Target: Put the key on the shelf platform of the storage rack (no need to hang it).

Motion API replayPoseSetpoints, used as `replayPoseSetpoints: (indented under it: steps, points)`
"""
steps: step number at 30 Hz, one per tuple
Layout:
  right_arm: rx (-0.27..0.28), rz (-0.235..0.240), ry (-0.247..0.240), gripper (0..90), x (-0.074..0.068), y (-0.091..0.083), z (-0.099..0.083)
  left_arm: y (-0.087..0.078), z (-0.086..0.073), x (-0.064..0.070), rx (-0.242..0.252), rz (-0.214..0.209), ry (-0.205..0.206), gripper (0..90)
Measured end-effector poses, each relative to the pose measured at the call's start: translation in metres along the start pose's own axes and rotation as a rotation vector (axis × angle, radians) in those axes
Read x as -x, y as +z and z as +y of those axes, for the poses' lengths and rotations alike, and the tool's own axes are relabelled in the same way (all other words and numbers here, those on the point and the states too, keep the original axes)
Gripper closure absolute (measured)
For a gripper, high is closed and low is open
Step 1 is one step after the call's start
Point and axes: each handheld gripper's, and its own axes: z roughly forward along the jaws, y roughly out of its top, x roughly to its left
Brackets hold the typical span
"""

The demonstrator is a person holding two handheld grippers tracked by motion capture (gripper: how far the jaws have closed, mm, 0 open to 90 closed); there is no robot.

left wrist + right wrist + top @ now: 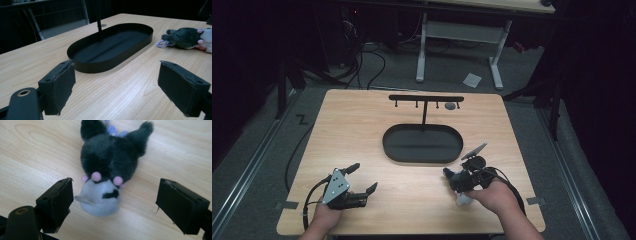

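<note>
A small plush toy (110,162) lies on the wooden table: dark grey furry body, white face, pink dots and a lilac loop at its far end. My right gripper (115,205) is open just above it, one jaw on each side of the white head, neither pad touching. In the high view the right gripper (459,186) covers most of the toy (463,199) at the front right. My left gripper (363,177) rests open at the front left with nothing between its jaws. The left gripper (116,87) faces the black tray, with the toy (185,37) off to the right.
A black oval tray (388,150) sits mid-table, with a thin pole (424,114) rising to a hook bar (426,98). A small grey object (450,105) hangs on one hook. Behind the table are a white-legged desk (497,55), floor cables and a paper scrap (472,79).
</note>
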Motion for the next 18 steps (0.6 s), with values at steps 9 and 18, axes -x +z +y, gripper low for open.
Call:
replayPoseSetpoints:
  steps: [9,18]
  points:
    - [-0.044,0.028,0.0,15.0,-0.007,0.03,-0.001,-0.002,0.0,0.002,0.004,-0.003,0.008,15.0]
    - [-0.085,0.046,0.012,36.3,-0.006,0.05,-0.005,-0.001,0.0,0.001,0.005,0.001,0.001,15.0]
